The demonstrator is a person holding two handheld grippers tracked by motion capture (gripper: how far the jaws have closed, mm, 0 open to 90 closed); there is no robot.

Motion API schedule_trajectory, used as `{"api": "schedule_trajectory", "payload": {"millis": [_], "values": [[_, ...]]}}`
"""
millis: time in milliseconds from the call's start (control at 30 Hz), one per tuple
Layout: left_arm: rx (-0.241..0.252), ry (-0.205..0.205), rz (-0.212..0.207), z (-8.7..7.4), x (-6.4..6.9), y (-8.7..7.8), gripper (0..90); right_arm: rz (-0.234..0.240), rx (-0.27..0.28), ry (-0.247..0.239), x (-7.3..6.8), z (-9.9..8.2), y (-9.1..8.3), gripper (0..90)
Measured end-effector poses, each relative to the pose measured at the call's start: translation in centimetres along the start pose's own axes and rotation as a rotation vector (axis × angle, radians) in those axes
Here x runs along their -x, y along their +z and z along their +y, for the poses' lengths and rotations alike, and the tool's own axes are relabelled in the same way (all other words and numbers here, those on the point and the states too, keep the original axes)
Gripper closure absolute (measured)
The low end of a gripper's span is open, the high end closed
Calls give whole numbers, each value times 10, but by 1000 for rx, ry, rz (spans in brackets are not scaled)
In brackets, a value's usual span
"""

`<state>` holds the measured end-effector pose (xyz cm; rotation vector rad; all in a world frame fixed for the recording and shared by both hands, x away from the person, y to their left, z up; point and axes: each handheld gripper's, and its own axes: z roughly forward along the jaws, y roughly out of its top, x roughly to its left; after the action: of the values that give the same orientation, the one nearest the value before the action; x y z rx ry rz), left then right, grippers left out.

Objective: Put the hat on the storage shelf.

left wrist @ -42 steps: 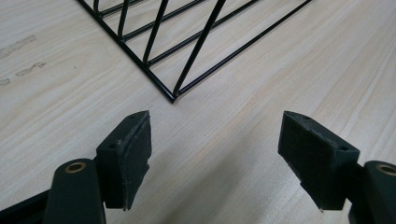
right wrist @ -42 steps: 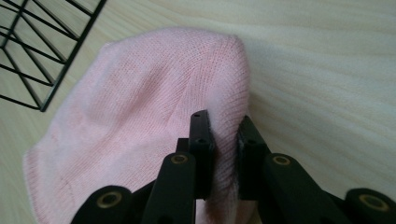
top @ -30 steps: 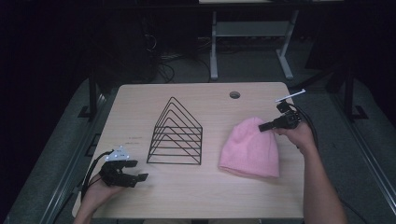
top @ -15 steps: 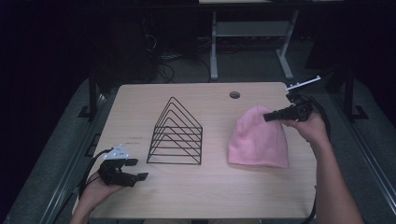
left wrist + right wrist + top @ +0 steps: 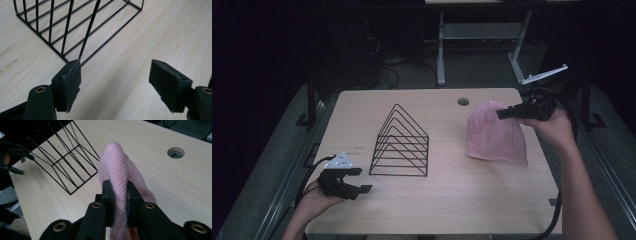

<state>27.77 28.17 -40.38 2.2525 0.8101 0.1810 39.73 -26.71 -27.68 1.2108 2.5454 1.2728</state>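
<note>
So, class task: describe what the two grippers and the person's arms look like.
Both grippers, left and right, are black with a black trailing cable and a grey three-cornered plate on top. Flat dark pads face the fingers, with brass-ringed holes behind. The forearms are bare, no sleeves.

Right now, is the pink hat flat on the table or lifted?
Lifted: right tool pinches a fold of the pink hat; it hangs draped, lower edge apparently near the table.

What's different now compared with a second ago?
The right gripper, shut on the pink knit hat, has lifted its top edge, so the hat now hangs nearly upright instead of lying flat. The left gripper stays open near the black wire rack, which hasn't moved on the table.
</note>
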Motion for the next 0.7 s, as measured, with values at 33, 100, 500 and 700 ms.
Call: {"api": "schedule_trajectory", "payload": {"millis": [33,100,500,700], "values": [[-3,5,-2,2,1,-2,259,-1,1,-8,-2,2,-2,807],[-1,15,-3,4,1,-3,259,-2,6,-21,-6,5,-4,807],[-17,61,-38,27,4,-23,259,22,49,-126,-40,33,-20,808],[-21,75,-44,37,3,-34,259,32,56,-166,-56,44,-24,808]]}}
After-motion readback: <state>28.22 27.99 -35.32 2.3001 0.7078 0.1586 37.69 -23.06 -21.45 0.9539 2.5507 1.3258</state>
